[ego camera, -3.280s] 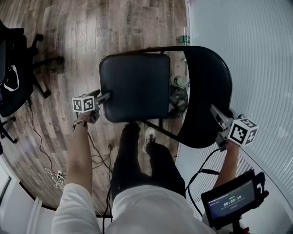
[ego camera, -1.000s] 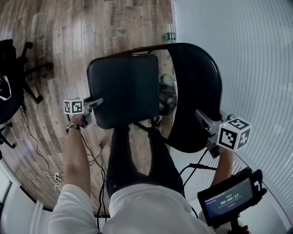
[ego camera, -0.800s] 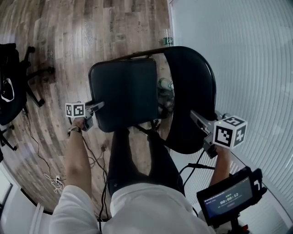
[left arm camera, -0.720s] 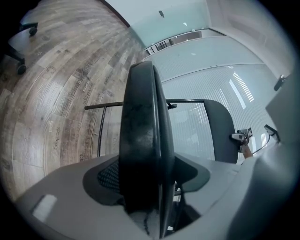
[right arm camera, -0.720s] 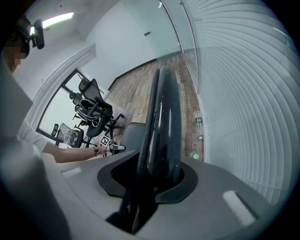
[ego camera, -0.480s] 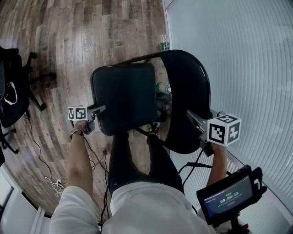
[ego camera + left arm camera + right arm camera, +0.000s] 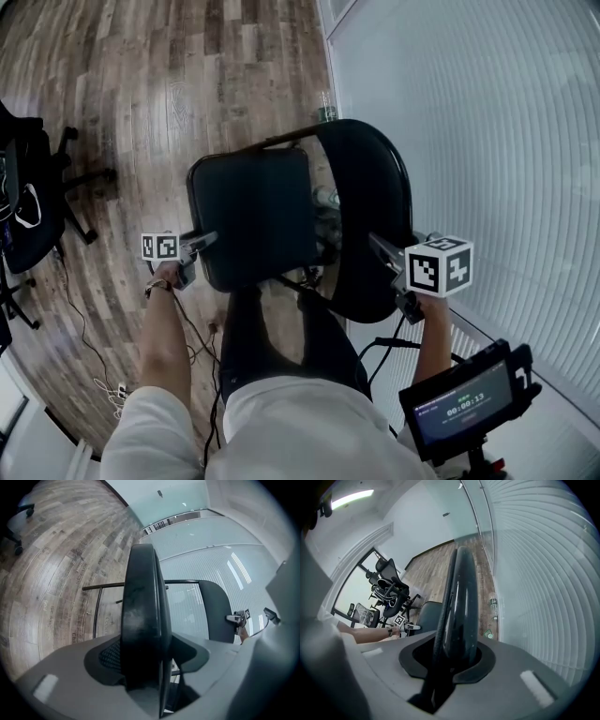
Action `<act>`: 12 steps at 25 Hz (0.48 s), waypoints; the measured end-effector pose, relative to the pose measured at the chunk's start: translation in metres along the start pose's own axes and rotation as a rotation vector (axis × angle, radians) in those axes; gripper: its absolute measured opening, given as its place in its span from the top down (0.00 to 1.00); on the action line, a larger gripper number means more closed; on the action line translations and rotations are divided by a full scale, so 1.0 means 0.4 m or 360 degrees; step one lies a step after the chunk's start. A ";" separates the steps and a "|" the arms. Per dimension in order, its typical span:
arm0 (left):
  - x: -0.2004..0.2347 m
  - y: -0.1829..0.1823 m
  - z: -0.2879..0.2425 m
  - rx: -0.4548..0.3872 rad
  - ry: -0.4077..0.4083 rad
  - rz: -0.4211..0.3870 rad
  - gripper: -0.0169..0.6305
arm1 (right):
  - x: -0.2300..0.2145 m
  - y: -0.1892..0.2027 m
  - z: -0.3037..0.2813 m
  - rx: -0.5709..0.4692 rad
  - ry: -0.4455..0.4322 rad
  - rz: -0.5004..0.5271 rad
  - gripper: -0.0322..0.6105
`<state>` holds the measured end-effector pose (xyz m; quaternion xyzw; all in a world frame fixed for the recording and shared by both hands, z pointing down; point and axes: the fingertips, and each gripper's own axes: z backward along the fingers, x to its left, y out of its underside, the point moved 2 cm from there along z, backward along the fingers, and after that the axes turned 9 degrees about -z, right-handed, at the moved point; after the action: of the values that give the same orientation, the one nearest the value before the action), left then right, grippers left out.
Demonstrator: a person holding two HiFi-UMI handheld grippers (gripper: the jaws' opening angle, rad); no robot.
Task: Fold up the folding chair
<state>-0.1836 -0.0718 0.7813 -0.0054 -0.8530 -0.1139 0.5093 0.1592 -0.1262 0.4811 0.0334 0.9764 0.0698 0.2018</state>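
The black folding chair stands in front of me beside the wall. In the head view its padded seat point(image 7: 251, 216) lies at the middle and its curved backrest point(image 7: 367, 216) stands to the right. My left gripper point(image 7: 210, 237) is shut on the seat's left edge, which shows edge-on between the jaws point(image 7: 140, 620). Its jaws have just closed a little. My right gripper point(image 7: 376, 247) is shut on the backrest's rim point(image 7: 459, 602), and its jaws have just closed further on it.
A ribbed white wall point(image 7: 487, 141) runs close along the chair's right. A black office chair point(image 7: 28, 197) stands at the left. A bottle point(image 7: 325, 112) sits on the wood floor behind the chair. Cables point(image 7: 105, 375) trail at the lower left. A small screen point(image 7: 464, 405) sits at the lower right.
Both grippers have kept their holds and risen a little with the chair. The gap between the seat and the backrest has narrowed.
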 end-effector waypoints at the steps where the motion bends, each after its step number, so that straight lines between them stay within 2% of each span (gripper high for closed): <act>1: -0.006 0.000 -0.004 -0.0005 0.0001 -0.0004 0.55 | -0.006 0.002 0.002 -0.0003 -0.0001 0.0002 0.83; 12: -0.043 -0.013 -0.024 -0.0024 -0.0005 -0.0030 0.56 | -0.014 0.004 -0.007 -0.0014 0.0019 0.0008 0.83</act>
<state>-0.1676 -0.0771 0.7698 -0.0015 -0.8529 -0.1252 0.5069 0.1634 -0.1254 0.4863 0.0345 0.9771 0.0748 0.1961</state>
